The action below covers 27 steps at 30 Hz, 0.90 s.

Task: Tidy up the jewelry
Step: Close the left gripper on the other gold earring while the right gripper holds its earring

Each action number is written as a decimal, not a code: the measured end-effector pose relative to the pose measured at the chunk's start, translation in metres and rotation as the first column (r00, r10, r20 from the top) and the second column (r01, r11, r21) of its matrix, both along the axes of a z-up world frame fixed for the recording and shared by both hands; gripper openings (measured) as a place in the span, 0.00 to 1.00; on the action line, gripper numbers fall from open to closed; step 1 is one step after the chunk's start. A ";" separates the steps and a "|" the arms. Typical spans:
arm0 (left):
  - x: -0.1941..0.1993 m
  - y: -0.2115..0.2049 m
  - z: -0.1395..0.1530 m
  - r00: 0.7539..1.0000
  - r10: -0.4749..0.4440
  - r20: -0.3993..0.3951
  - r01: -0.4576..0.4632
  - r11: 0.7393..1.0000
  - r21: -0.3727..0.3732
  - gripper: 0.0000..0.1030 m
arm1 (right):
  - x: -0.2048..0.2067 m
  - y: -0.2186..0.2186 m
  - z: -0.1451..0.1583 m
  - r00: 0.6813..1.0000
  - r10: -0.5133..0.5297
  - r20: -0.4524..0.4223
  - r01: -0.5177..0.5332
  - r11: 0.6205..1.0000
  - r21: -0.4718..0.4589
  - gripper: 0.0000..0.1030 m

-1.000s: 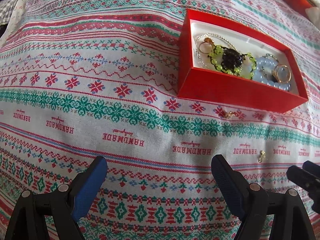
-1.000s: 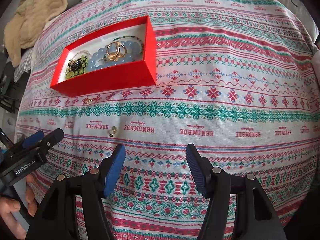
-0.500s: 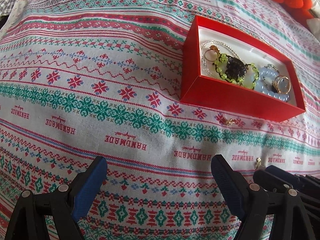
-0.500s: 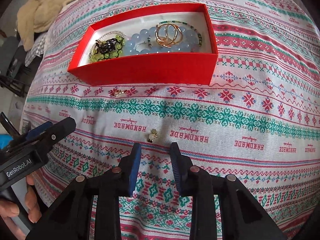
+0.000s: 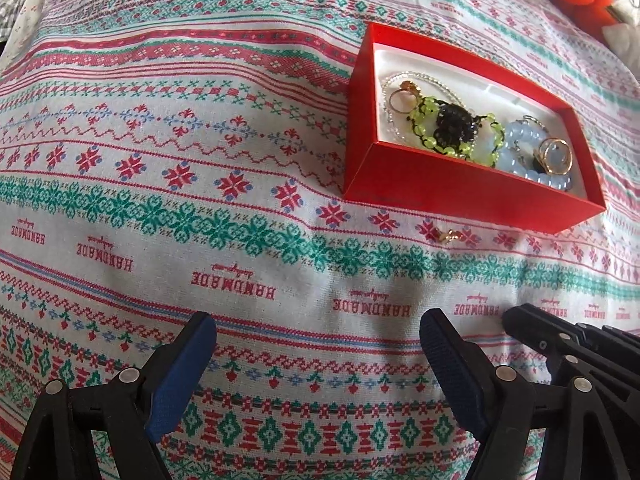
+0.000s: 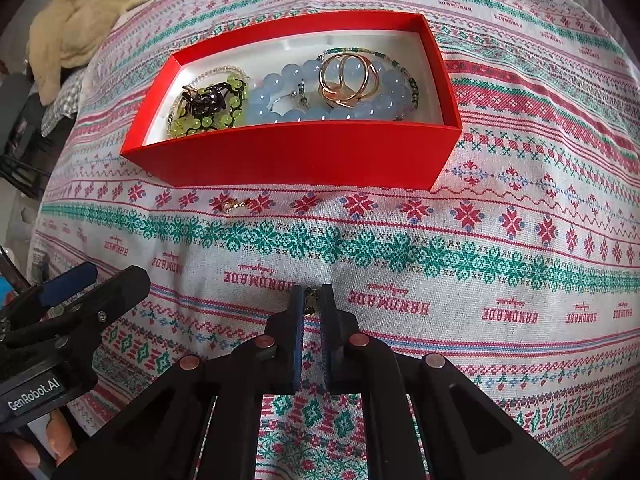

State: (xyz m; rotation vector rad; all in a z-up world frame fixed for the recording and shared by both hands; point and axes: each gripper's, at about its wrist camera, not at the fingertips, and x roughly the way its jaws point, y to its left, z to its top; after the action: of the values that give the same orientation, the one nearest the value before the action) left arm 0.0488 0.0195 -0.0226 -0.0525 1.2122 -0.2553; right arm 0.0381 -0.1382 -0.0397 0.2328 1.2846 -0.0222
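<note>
The right gripper (image 6: 311,300) has just pinched shut on a tiny earring (image 6: 310,303), low in the centre of the right wrist view. Half a second ago its jaws stood apart with that small metal piece lying on the cloth (image 6: 480,280) just beyond the fingertips; a second ago they were wider again. Now the two blue pads meet around it, only a glint showing between them. So the pickup looks made, and the likely next step is to carry it up the frame to the box (image 6: 304,156).

The box is red with a white lining and sits in the upper middle of the right view. It holds a pale blue bead bracelet (image 6: 288,80), gold rings (image 6: 348,80), and a green and black beaded piece (image 6: 208,104) at its left end. A second loose earring (image 6: 236,205) lies on the cloth just below the box's front wall, left of centre — still to be collected.

The left gripper (image 5: 316,364) hangs open with nothing between its pads, at the bottom of its own view, where its jaws have barely changed.

The left view shows the box (image 5: 460,200) at upper right and the loose earring (image 5: 448,236) below it, but the gripped one is hidden there; only the right gripper's black frame pokes in at lower right. Only the right view shows the grip — and fingers (image 6: 56,436) at lower left holding the left tool.
</note>
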 end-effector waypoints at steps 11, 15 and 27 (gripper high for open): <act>0.014 -0.023 0.001 1.000 -0.008 0.005 0.009 0.982 -0.190 0.45 | -0.005 -0.030 0.022 0.997 -0.055 0.046 0.053 0.998 0.046 0.05; 0.022 -0.041 0.001 1.000 -0.010 0.008 0.012 0.974 -0.227 0.37 | -0.006 -0.036 0.026 0.996 -0.071 0.053 0.067 0.996 0.064 0.05; 0.034 -0.070 -0.013 1.000 -0.019 0.006 0.020 0.988 -0.154 0.32 | -0.011 -0.048 0.027 0.995 -0.086 0.052 0.083 0.994 0.071 0.06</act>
State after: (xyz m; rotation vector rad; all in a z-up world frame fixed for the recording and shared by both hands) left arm 0.0833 -0.0506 -0.0357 -0.1742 1.1872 -0.3661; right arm 0.0270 -0.1861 -0.0128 0.3449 1.2216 -0.0436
